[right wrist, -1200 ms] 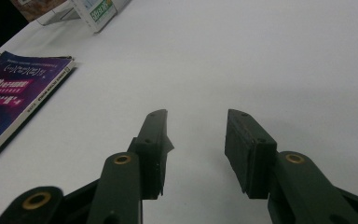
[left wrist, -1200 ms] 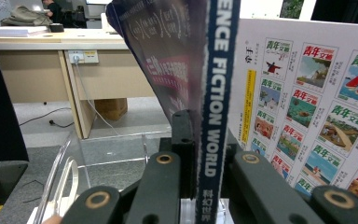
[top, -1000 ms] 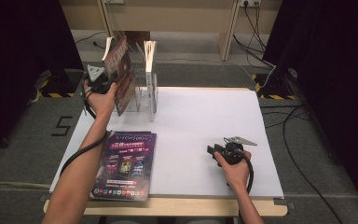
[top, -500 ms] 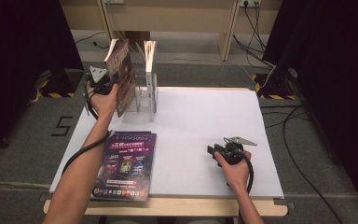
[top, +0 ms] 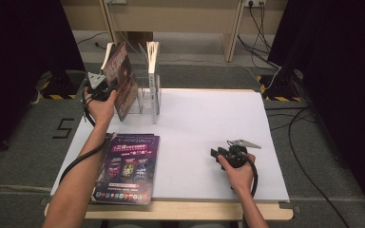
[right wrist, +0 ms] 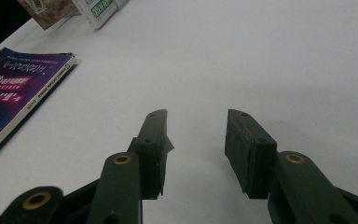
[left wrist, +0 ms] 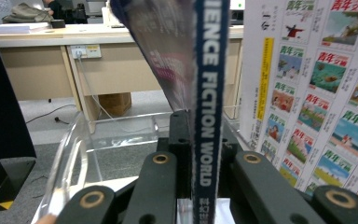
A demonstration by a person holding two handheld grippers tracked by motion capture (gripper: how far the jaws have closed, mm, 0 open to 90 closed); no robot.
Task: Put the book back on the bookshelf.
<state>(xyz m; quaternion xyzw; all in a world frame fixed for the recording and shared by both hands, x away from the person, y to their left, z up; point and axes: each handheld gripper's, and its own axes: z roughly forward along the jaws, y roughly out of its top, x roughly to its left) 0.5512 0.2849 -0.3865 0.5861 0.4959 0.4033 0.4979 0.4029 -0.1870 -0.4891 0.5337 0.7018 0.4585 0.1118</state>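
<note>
Three magazines: one clamped by left gripper (top: 105, 88) in clear rack (top: 147, 97) upper left, one upright beside, one flat lower left. Right gripper (right wrist: 195, 140) jaws apart, empty.

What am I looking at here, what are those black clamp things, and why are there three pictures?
A person sits at a white table and works with a hand-held clamp tool, called a gripper, in each hand. One picture comes from a camera above the table; the other two come from small cameras riding on the grippers, looking along their black jaws.

The left gripper pinches the spine of a magazine, holding it upright at a clear plastic rack at the far side of the table. Its jaws have just been easing open slightly, with the spine between them. Another magazine stands in the rack beside it.

The right gripper rests on the table with its jaws apart, holding nothing. A purple magazine lies flat near the front edge.
</note>
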